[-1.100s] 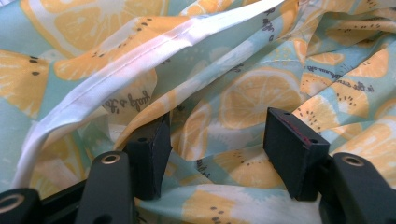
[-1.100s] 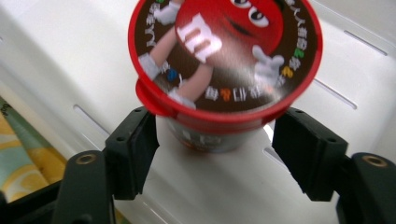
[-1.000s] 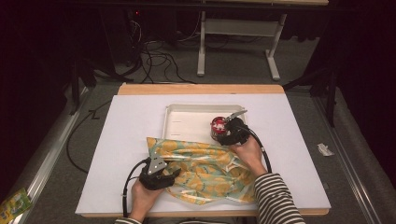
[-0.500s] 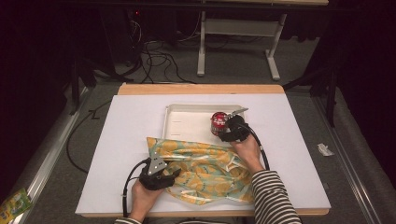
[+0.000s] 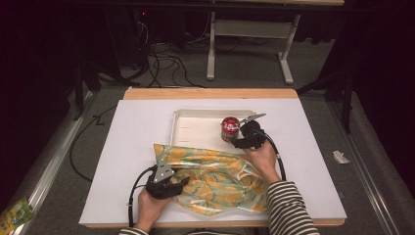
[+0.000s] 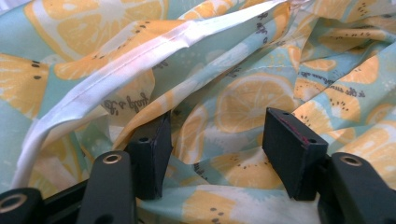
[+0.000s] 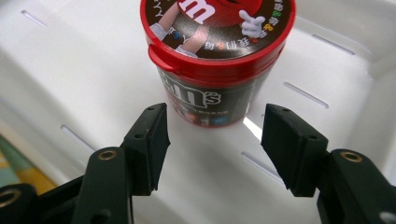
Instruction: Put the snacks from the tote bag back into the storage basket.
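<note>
We see our right gripper (image 7: 212, 140) with its jaws apart, just short of the red-lidded M&M's tub (image 7: 217, 56), having narrowed a little in the last moment; nothing sits between them. The tub stands upright in the white tray (image 5: 195, 128) on the counter (image 5: 127, 147). Our left gripper (image 6: 215, 144) is open over the lemon-print fabric bag (image 6: 243, 100), whose cloth lies loose between the jaws, unpinched.
</note>
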Demonstrator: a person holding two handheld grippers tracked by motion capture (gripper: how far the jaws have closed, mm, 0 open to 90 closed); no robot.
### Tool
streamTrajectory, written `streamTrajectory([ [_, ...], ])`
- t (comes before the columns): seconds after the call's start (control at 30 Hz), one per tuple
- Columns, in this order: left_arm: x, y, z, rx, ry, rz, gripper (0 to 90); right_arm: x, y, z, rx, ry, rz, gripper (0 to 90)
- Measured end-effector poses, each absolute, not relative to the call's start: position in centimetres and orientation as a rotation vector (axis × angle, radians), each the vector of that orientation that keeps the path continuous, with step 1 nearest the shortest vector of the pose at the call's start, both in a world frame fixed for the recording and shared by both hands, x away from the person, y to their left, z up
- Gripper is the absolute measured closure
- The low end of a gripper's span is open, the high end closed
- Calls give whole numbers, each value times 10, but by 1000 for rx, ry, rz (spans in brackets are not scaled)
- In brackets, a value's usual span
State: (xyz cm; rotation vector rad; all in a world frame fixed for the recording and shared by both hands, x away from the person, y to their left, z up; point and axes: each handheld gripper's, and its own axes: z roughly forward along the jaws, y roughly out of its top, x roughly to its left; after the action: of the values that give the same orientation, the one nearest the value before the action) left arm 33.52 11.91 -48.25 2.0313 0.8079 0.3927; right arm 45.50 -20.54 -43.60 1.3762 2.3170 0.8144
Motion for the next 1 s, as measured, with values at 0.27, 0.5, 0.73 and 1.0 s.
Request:
streamTrajectory([
  [0.27,333,118,-481,2030,798,390,430,440,-216,-419,1337,2289,915,414],
  [0.5,329,117,-479,2035,782,385,429,424,-228,-412,1327,2246,973,410],
  [0.73,327,117,-477,2019,779,375,427,408,-238,-410,1330,2219,999,409],
  [1.0,326,119,-475,2010,784,363,423,389,-246,-409,1329,2175,1062,390],
])
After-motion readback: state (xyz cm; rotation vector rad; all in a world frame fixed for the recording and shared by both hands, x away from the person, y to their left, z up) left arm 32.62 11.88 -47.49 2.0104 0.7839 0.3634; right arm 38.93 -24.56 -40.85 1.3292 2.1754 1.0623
